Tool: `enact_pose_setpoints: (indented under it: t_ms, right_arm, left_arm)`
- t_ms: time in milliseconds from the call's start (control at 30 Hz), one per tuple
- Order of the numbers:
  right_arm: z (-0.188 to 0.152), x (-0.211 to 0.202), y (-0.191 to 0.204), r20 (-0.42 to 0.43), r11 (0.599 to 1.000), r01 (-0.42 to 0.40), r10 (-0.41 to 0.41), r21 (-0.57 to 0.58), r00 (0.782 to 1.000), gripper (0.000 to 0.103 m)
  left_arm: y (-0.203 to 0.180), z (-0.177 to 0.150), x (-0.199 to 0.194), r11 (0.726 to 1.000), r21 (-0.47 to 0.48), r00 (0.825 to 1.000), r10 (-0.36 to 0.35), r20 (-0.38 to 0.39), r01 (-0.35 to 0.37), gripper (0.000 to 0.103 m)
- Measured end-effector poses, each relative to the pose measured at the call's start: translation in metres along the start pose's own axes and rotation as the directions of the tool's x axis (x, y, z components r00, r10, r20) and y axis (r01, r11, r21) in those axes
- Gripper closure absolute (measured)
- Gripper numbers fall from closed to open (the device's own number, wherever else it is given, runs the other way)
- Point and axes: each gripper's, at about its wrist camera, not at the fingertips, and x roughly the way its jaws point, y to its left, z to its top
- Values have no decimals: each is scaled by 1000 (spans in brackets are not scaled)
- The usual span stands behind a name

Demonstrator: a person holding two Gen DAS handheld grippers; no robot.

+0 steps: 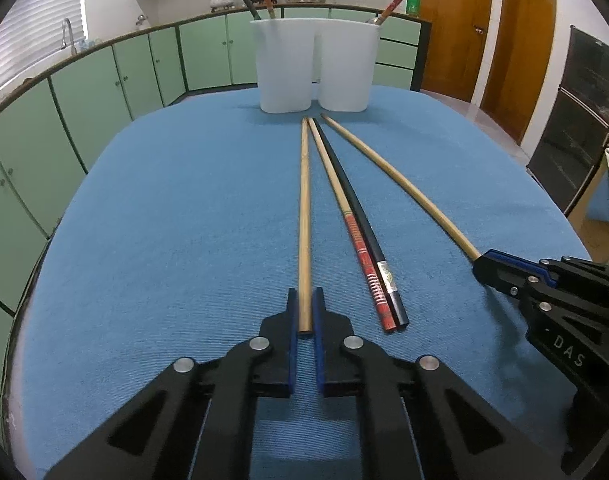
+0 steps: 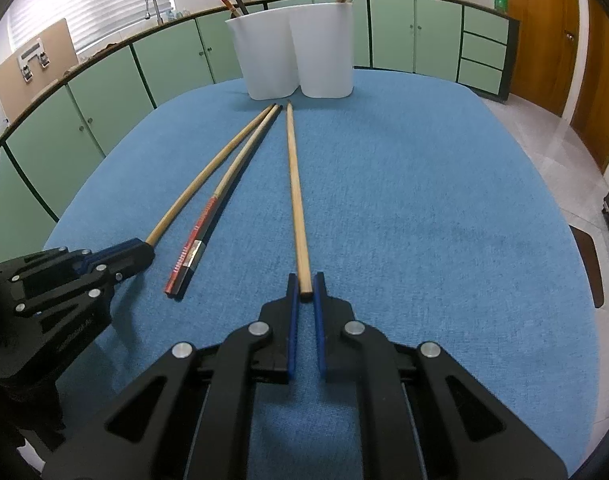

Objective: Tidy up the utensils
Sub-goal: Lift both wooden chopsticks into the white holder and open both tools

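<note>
four chopsticks lie on the blue cloth table [image 1: 164, 208]: two plain wooden, one red-patterned [image 1: 364, 264], one black [image 1: 360, 220]. three more stand in the white two-cup holder [image 1: 316, 68] at the far edge. my left gripper [image 1: 304, 312] is clamped on the near end of the left wooden chopstick [image 1: 304, 200]; my right gripper [image 2: 305, 292] is clamped on the right wooden chopstick [image 2: 294, 184]. the red and black pair lies touching between them. bare cloth spreads wide to both sides.
</note>
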Motion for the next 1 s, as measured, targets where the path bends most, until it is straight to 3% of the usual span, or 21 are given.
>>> enact_pose_setpoints:
  t_ms: [200, 433, 733, 1000]
  right_arm:
    - [5, -18, 0, 52, 1000, -3, 4, -12, 999, 97]
    - [30, -56, -4, 138, 1000, -16, 19, -20, 990, 97]
    - [77, -97, -7, 238, 998, -53, 59, -33, 970, 97]
    - [123, -127, -2, 305, 993, -82, 105, -87, 947, 97]
  left_arm:
    - [6, 3, -13, 1000, -17, 1000, -7, 28, 8, 96]
    - [10, 23, -55, 1000, -11, 991, -2, 134, 4, 96]
    - [19, 64, -108, 1000, -4, 956, -17, 291, 19, 97]
    - [26, 104, -126, 999, 18, 928, -41, 370, 37, 97]
